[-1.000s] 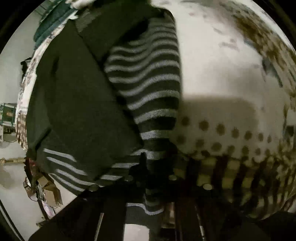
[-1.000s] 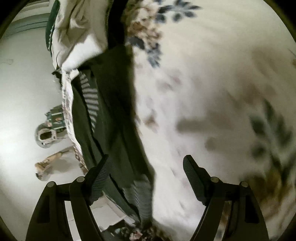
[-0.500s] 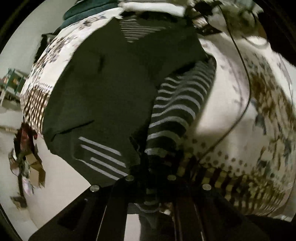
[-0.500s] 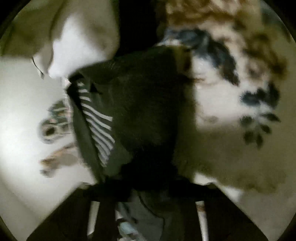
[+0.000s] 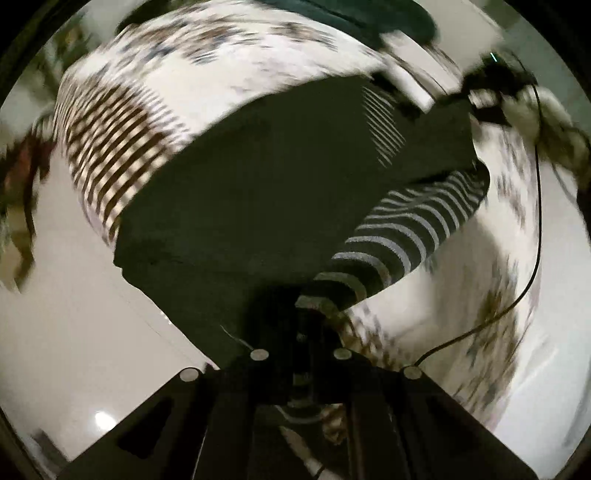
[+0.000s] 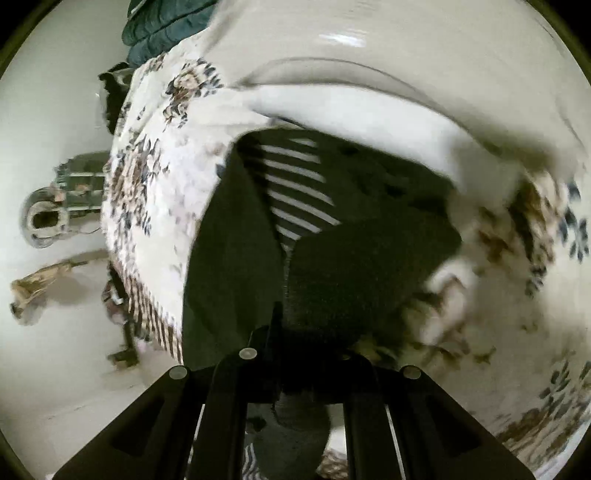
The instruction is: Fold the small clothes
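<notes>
A dark green sweater (image 5: 258,192) with grey-striped sleeves hangs stretched over a flowered bedspread (image 5: 229,62). My left gripper (image 5: 303,332) is shut on its striped sleeve (image 5: 399,240), which runs up from the jaws. In the right wrist view the same sweater (image 6: 351,266) shows a striped patch (image 6: 295,192), and my right gripper (image 6: 299,354) is shut on its dark green edge. Both grips lift the cloth off the bed. The fingertips are hidden by fabric.
The bedspread (image 6: 155,177) has a brown checked border (image 5: 107,147). A black cable (image 5: 535,229) crosses the bed. A white cloth (image 6: 351,107) lies beyond the sweater, a dark teal item (image 6: 159,26) at the far end. Pale floor (image 5: 74,332) with clutter (image 6: 48,218) lies beside the bed.
The right gripper went from open over the bedspread to shut on the sweater's edge. Both grippers rose and swung sideways, pulling the sweater up off the bed.
</notes>
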Demonstrator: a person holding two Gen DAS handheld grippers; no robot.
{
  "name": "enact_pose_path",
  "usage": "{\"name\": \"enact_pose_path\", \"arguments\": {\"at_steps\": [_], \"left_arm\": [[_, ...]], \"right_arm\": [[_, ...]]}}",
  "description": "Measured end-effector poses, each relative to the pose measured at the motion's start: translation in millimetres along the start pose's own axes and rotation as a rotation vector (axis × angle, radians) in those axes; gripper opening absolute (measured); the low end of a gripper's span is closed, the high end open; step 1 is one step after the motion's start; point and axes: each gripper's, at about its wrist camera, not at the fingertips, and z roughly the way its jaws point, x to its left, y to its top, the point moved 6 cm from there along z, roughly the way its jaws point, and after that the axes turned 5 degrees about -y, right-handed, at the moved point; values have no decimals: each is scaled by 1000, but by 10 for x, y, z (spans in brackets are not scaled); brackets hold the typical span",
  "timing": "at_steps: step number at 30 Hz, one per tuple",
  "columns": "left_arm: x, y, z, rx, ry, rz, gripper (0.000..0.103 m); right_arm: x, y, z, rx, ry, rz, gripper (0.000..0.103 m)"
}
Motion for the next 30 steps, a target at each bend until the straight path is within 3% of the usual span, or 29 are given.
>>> {"name": "enact_pose_path", "arguments": {"at_steps": [4, 7, 9, 11, 13, 15, 19, 22, 23, 25, 27, 29, 30], "left_arm": [[644, 435, 68, -23, -69, -118, 3], [1137, 725, 278, -11, -95, -170, 4], [1405, 870, 464, 21, -121, -204, 4], [1656, 965, 671, 80, -165, -242, 6], [1847, 1007, 809, 132, -200, -276, 8], [2022, 1011, 874, 171, -220, -298, 12], [2314, 1026, 824, 195, -175, -288, 17], [2532, 1067, 748, 194, -149, -302, 17], [2588, 1085, 717, 191, -143, -307, 17], [2629, 1133, 672, 181, -154, -309, 17], [2568, 1164, 609, 163, -177, -290, 27], [2460, 1204, 565, 139, -220, -264, 57], [2419, 1221, 567, 133, -226, -258, 63]], "right_arm": [[649, 413, 452, 15, -81, 37, 10], [822, 673, 898, 38, -135, 113, 10], [807, 765, 1170, 64, -126, 201, 12], [809, 846, 1398, 87, -62, 329, 21], [818, 870, 1480, 79, 17, 420, 44], [874, 863, 1465, 68, 90, 463, 53], [993, 791, 1357, 67, 239, 524, 54], [1227, 756, 1268, 82, 438, 546, 54], [1328, 766, 1223, 71, 465, 519, 54], [1431, 742, 1077, 12, 413, 440, 54], [1479, 603, 960, -27, 350, 353, 54], [1452, 289, 914, -40, 264, 261, 56], [1399, 98, 941, -31, 214, 228, 58]]}}
